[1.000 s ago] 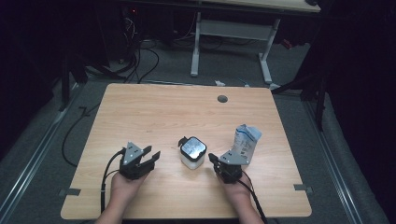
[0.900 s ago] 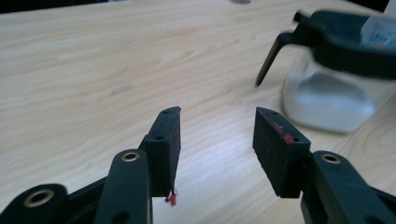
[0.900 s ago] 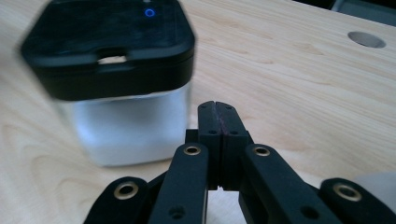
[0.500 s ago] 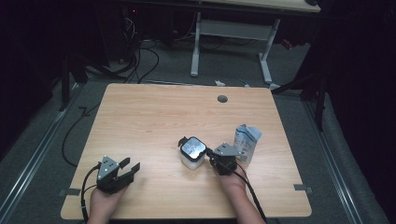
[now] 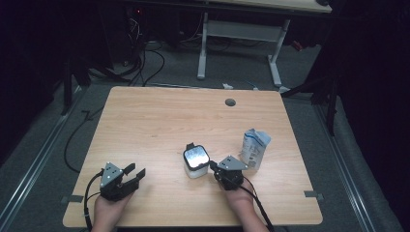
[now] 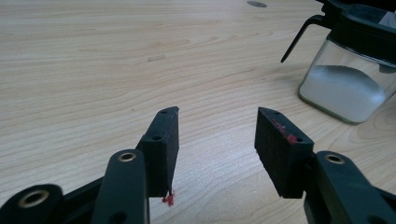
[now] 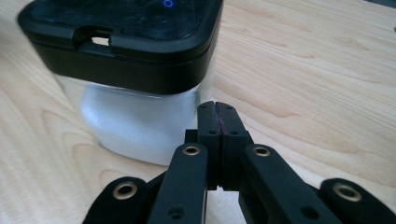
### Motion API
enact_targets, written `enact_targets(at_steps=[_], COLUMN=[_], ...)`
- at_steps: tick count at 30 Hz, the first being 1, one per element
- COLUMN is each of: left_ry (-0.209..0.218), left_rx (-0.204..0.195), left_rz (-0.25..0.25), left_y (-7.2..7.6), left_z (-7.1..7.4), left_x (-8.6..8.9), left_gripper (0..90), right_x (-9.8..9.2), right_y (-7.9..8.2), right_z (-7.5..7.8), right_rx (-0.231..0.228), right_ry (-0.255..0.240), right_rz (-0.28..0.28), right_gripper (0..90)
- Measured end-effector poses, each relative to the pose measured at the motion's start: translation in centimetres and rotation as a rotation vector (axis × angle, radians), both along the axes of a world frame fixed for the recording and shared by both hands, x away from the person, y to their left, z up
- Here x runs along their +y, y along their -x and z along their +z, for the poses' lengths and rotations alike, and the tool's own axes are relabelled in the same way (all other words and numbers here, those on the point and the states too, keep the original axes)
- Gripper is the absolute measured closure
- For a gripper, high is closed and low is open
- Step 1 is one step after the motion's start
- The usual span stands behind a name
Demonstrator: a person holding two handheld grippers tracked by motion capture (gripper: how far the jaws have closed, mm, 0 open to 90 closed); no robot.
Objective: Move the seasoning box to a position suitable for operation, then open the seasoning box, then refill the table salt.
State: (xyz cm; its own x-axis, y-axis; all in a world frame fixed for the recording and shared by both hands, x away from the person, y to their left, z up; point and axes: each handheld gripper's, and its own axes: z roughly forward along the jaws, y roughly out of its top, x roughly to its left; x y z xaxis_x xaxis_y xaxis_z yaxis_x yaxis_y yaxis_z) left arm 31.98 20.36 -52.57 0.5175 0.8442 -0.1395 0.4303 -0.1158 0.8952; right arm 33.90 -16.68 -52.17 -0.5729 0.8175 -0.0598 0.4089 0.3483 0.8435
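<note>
Two grippers flank the square clear-glass jar [image 5: 196,163] with black lid, white powder inside. Right gripper [image 5: 213,168]: jaws pressed together, empty, tips just beside the jar's side wall, jar directly ahead. Left gripper [image 5: 134,171]: jaws just been opening, nothing between them, jar well off ahead-right. Right hand nearer.

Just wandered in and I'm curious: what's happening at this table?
A person sits at a wooden table holding a gripper in each hand. The right gripper is shut with nothing between its jaws, its tips right beside a glass jar with a black lid and white powder inside; I can't tell whether it touches. The left gripper sits apart near the table's front left, its jaws having just been opening, nothing between them. A small blue-and-white carton stands to the jar's right.
</note>
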Motion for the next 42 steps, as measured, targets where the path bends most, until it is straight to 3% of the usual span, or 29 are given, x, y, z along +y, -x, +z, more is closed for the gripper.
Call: enact_targets(at_steps=[4,14,18,25,28,34,36,39,42], left_ry=[0.002,0.006,-0.033,-0.063,-0.071,-0.082,-0.088,-0.098,-0.099], left_rx=[0.012,-0.012,-0.008,-0.019,-0.024,-0.013,-0.012,-0.010,-0.008], left_rz=[-0.006,0.002,0.009,0.005,0.008,0.001,0.006,0.009,0.020], left_y=[-0.4,0.2,0.1,0.2,0.2,0.2,0.2,0.1,0.0], left_z=[-0.1,0.4,0.4,0.4,0.5,0.4,0.3,0.2,0.3], left_x=[0.1,0.4,0.1,-0.1,0.0,0.1,0.2,0.2,0.3], left_gripper=[49.8,49.0,47.8,47.5,47.4,46.6,46.0,45.4,45.0], right_x=[0.3,1.0,1.0,0.8,0.7,-1.2,-2.3,-3.8,-5.1], right_y=[0.5,1.6,1.9,2.5,3.2,4.4,4.8,4.9,4.7], right_z=[0.3,0.3,0.2,0.1,0.2,0.9,0.9,0.8,0.6], right_rx=[-0.012,-0.006,-0.008,-0.001,-0.021,-0.062,-0.065,-0.065,-0.053], right_ry=[-0.006,-0.016,-0.029,-0.060,-0.047,-0.056,-0.074,-0.046,-0.060], right_rz=[0.006,0.026,0.034,0.052,0.059,-0.001,-0.029,-0.063,-0.098], right_gripper=[89.8,89.6,89.6,88.4,88.0,87.2,86.9,85.9,85.6])
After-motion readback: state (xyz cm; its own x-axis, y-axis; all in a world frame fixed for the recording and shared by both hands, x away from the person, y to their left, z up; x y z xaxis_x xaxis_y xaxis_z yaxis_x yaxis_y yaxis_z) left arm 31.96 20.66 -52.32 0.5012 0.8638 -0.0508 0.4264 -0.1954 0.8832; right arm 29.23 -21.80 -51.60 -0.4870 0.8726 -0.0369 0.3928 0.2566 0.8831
